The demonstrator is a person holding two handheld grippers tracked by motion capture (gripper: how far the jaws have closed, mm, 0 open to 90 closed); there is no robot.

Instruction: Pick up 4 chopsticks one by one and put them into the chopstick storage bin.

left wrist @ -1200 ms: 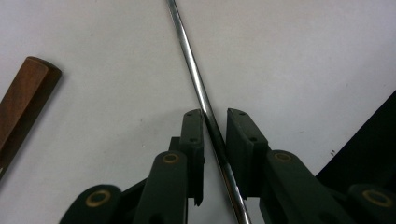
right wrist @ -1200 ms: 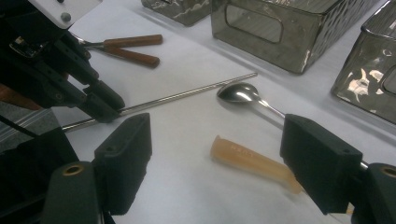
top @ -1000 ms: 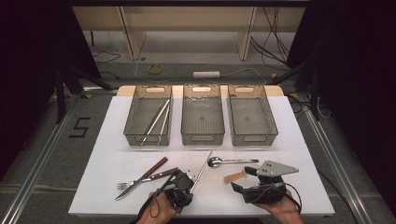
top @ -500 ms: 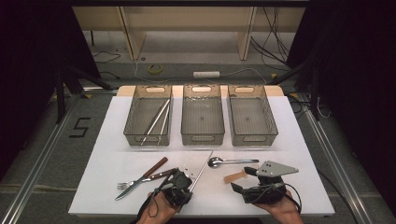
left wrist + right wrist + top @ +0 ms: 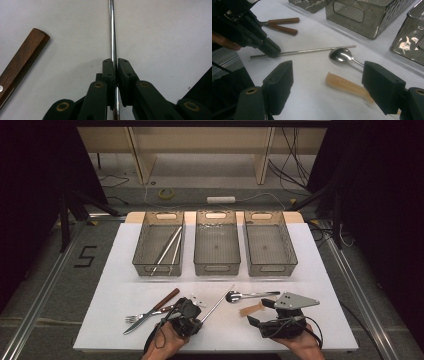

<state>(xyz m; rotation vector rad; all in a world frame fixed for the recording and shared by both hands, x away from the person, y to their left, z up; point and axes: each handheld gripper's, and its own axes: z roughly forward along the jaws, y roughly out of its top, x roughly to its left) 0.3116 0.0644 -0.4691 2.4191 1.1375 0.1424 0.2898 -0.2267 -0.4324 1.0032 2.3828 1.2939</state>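
A thin metal rod (image 5: 111,30) lies on the white table (image 5: 320,285), running from near the spoon (image 5: 250,295) back toward my left hand. My left gripper (image 5: 114,62) has just been closing and its pads now pinch the rod between them. In the high view the left gripper (image 5: 199,321) sits at the table's near edge. The right gripper view shows that left gripper (image 5: 270,51) clamped near the rod's (image 5: 312,50) end. My right gripper (image 5: 328,75) stands open around a tan plastic piece (image 5: 344,85) without touching it. In the high view the right gripper (image 5: 257,312) is at the near right.
A wooden-handled knife (image 5: 165,300) and a fork (image 5: 145,315) lie left of my left gripper. Three grey bins stand across the middle: the left bin (image 5: 145,265) holds metal rods (image 5: 167,247), the middle bin (image 5: 216,267) and right bin (image 5: 270,267) look bare.
The left gripper's jaws have closed onto the metal rod, with the hand shifting only slightly. The right gripper has stayed where it was.
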